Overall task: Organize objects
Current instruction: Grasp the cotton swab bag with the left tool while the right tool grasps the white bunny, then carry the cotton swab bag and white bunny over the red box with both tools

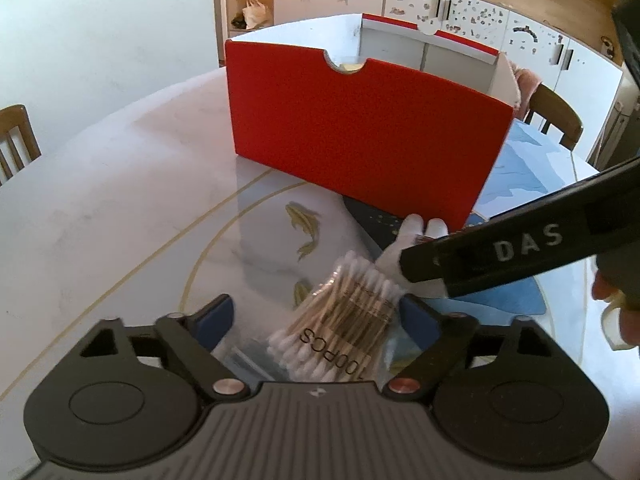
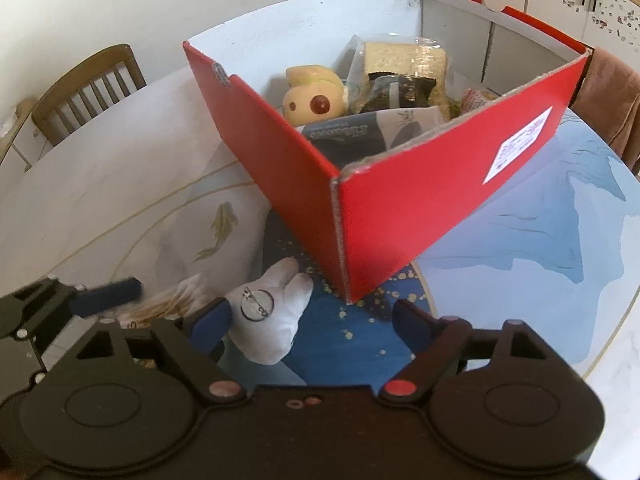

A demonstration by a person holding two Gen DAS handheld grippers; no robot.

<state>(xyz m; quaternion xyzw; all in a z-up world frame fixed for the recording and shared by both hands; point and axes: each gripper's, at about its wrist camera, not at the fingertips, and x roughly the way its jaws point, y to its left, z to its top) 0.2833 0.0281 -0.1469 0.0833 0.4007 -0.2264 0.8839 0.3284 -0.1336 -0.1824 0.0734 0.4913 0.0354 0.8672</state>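
Where it stands open, red box point(image 2: 400, 216) holds yellow plush point(image 2: 312, 96), packets point(image 2: 404, 68)

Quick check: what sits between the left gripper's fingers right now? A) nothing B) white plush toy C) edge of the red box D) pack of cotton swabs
D: in the left wrist view the pack of cotton swabs lies between the left gripper fingers, which stand apart from it.
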